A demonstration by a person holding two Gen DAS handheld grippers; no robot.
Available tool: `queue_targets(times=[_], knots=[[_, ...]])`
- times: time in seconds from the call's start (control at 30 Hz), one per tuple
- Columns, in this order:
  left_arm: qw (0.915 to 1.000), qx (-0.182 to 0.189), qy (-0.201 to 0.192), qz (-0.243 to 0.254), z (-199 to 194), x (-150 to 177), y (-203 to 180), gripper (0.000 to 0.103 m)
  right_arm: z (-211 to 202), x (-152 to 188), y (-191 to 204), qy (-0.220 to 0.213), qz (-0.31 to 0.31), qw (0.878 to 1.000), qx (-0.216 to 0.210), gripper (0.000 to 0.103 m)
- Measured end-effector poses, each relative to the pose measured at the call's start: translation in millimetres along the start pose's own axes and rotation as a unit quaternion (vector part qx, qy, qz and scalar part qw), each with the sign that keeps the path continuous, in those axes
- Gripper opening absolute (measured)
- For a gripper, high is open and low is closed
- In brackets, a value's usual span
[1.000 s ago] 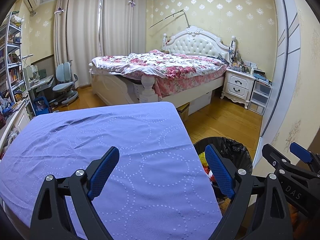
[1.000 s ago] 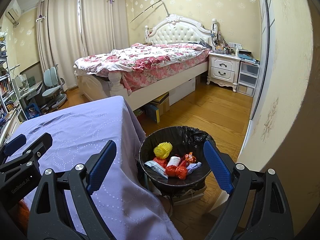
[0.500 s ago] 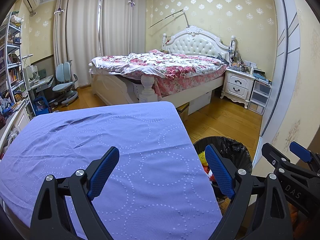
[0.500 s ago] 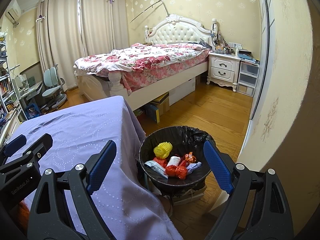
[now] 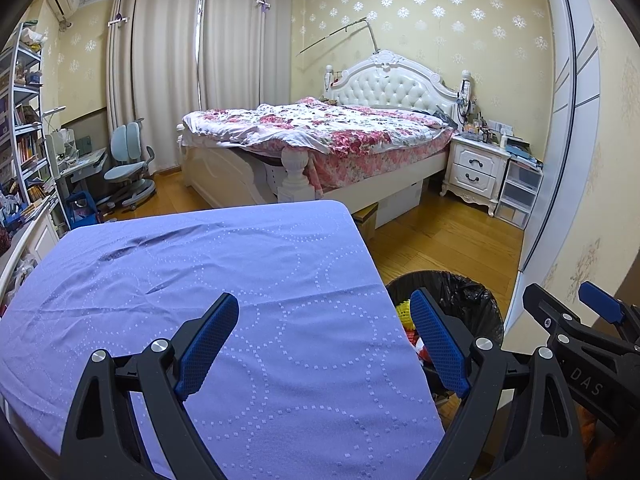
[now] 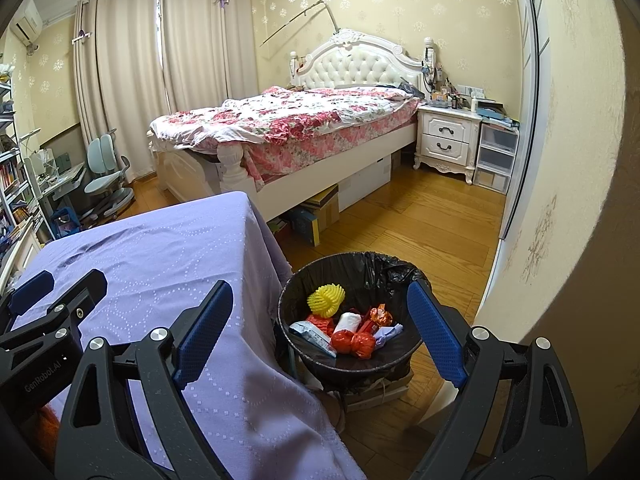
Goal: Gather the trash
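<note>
Left gripper [image 5: 324, 342] and right gripper [image 6: 320, 332]: fingers spread, nothing between them, apparently idle with no trash visible on the purple tablecloth [image 5: 200, 280]. Bin [image 6: 404, 354], black-lined, stands beside the table. Only the right wrist view shows its contents: yellow ball [image 6: 326, 300], wrappers.
</note>
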State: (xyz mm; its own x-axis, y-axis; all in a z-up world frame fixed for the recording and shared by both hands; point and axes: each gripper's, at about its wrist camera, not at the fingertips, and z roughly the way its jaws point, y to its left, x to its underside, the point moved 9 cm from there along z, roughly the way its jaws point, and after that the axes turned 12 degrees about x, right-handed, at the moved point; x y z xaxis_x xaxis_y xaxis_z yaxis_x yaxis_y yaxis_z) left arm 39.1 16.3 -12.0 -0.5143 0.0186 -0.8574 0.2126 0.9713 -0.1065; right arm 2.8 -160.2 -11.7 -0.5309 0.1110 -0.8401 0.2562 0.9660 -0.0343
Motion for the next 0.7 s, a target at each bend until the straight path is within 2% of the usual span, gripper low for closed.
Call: queue_targets(times=[0.7], knots=[[1.0, 0.001, 0.001, 0.002, -1.7, -0.2, 0.8, 0.087, 0.7, 0.7, -0.2, 0.0, 0.0, 1.0, 0.0, 0.087]])
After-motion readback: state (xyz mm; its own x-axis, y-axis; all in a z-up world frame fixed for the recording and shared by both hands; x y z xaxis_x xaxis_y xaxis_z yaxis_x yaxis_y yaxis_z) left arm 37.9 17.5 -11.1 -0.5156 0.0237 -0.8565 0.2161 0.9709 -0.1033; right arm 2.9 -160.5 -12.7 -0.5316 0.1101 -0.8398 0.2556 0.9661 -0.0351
